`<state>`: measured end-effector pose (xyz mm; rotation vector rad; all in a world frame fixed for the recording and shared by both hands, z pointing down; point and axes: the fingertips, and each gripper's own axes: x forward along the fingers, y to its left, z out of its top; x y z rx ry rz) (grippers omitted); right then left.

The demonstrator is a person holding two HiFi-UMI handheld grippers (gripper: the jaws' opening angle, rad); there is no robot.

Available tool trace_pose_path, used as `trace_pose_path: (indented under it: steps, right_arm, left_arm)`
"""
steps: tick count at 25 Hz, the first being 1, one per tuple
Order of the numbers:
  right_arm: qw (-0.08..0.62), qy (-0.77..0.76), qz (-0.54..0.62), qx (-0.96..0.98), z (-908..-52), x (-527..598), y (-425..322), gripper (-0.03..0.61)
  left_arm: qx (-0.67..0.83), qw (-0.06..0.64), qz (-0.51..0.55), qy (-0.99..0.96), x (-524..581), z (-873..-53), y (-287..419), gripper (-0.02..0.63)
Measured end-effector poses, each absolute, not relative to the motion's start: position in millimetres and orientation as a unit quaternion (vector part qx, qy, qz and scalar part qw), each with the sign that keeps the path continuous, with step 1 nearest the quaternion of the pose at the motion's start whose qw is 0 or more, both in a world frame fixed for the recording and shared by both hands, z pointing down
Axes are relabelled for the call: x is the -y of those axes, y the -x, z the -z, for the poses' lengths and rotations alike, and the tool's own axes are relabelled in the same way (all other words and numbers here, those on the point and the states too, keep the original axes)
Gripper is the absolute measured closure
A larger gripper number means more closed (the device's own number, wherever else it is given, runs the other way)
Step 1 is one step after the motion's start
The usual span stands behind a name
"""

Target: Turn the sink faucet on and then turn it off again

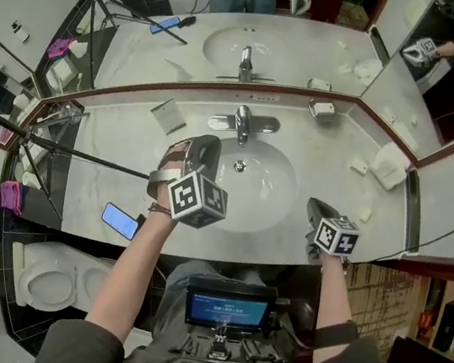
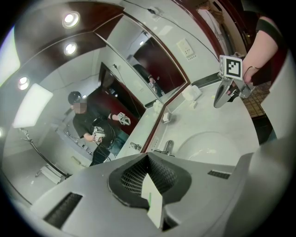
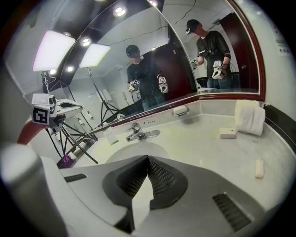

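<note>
- Left gripper (image 2: pixel 148 157): fingers pressed together, nothing between them. It is held over the near-left part of the basin (image 1: pixel 263 195).
- Right gripper (image 3: pixel 148 158): fingers likewise read as closed on nothing. It is held above the front edge of the surface (image 1: pixel 363 185), beside the basin.
- Basin: below and just ahead of the left fingers. No stream or pooled water is made out (glare on the white bowl could hide a thin one).
- Faucet (image 1: pixel 242 123): beyond the left fingertips, near but apart, and well apart from the right fingers, ahead and to their left. Neither gripper touches it.
- Mirror (image 1: pixel 261 19): farthest from the fingers, behind the faucet.
- Progress, as judged: no contact and no flow is seen. Whether the on-off cycle is yet to be started or already finished cannot be settled. If unstarted, both the opening and the closing are left.
</note>
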<state>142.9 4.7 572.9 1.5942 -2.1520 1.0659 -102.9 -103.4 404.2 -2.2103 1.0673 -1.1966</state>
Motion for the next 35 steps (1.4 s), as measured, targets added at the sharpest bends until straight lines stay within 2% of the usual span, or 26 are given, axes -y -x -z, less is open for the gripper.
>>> trace_pose_path:
  steps: [13,23,28,33,35]
  right_arm:
    - [0.150,-0.523,-0.365,0.755,-569,24,-78,0.555]
    - [0.128,-0.480,-0.368,0.786,-567,71,-22,0.552]
    - [0.119,-0.445,-0.382,0.801,-580,93,-2,0.504]
    - [0.063,-0.413,-0.434,0.798,-589,113,5,0.482]
    - [0.020,-0.402,-0.470,0.786,-591,127,9,0.442]
  left_arm:
    - [-0.388,0.195,0.407,0.804,97,-420,142,0.614]
    - [-0.408,0.195,0.398,0.798,98,-438,156,0.614]
    - [-0.441,0.171,0.406,0.782,97,-453,162,0.614]
    - [-0.475,0.139,0.404,0.769,92,-464,155,0.614]
    - [-0.482,0.131,0.408,0.764,89,-469,153,0.614]
